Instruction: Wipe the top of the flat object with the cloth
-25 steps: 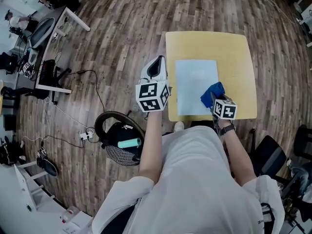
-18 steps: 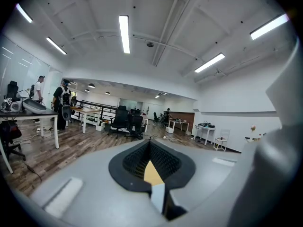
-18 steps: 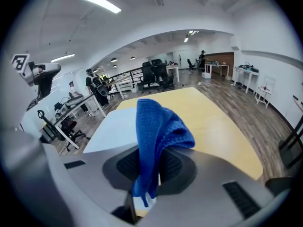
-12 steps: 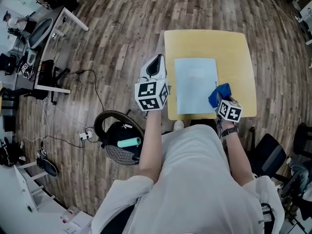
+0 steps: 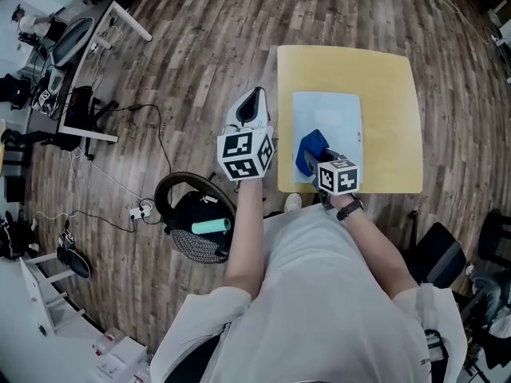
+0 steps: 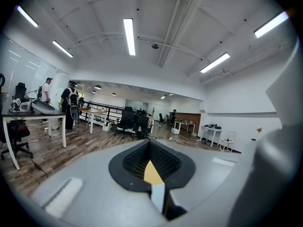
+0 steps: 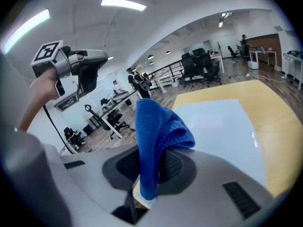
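The yellow bench [image 5: 391, 78] stands on a wood floor [image 5: 200, 46]. The pale sheet [image 5: 335, 118] lies on it, long side running away from me. My right tool [image 5: 317, 159] pinches the blue cloth [image 5: 311, 144] over the sheet's near left corner (wiping step, I judge). Next it needs flat strokes outward. My left tool [image 5: 254, 102] is closed, empty, beside the bench.

Sheet [image 5: 339, 114] far half open; cloth [image 5: 310, 145] in right tongs [image 5: 317, 158] blocks near-left corner; left tongs [image 5: 254, 104] beside table [image 5: 391, 94]

— Head camera?
— Steeply down on the yellow table [image 5: 391, 78]. The camera on the right gripper [image 5: 319, 159] skims low over that same table; the one on the left gripper [image 5: 255, 96] looks out across the office [image 6: 137, 119].
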Motion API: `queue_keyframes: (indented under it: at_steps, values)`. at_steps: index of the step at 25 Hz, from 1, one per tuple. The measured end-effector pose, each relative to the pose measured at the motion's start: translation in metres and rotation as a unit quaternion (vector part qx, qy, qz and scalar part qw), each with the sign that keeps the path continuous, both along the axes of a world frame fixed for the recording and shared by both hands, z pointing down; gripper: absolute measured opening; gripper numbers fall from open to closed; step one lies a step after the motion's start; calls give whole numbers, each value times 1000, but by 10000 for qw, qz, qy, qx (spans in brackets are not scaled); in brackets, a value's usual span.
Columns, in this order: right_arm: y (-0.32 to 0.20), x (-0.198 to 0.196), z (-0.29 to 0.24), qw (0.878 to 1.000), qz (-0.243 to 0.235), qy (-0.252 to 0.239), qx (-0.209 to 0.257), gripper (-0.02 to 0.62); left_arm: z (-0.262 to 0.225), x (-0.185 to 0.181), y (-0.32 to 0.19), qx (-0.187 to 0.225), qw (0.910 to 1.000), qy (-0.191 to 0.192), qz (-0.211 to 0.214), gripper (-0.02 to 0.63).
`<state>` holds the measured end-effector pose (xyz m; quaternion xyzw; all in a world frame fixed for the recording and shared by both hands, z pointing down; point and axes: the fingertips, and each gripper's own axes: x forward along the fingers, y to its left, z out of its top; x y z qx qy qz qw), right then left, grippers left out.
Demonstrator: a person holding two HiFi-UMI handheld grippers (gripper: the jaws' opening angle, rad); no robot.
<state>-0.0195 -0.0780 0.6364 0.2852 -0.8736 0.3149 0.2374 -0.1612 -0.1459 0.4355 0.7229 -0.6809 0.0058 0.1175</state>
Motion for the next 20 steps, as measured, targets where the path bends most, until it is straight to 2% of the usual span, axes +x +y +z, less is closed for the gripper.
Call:
queue_keyframes:
  at_steps: [4,8,12,20]
  values:
    - [21,-42,8,9984,-449,-202,-285,54,2,-4,5,-42,10000,13,-67,9]
    - [36,-57,22,9967,-763,64,-256,54,4,-7,6,-63,9999,13,-102,9]
    - [36,-39,37,9963,-759,312,-258,54,6,-3,4,-82,10000,-1,-53,9]
    - [22,31,44,9980,-143,549,-285,54,10,8,-4,-104,9999,35,121,9]
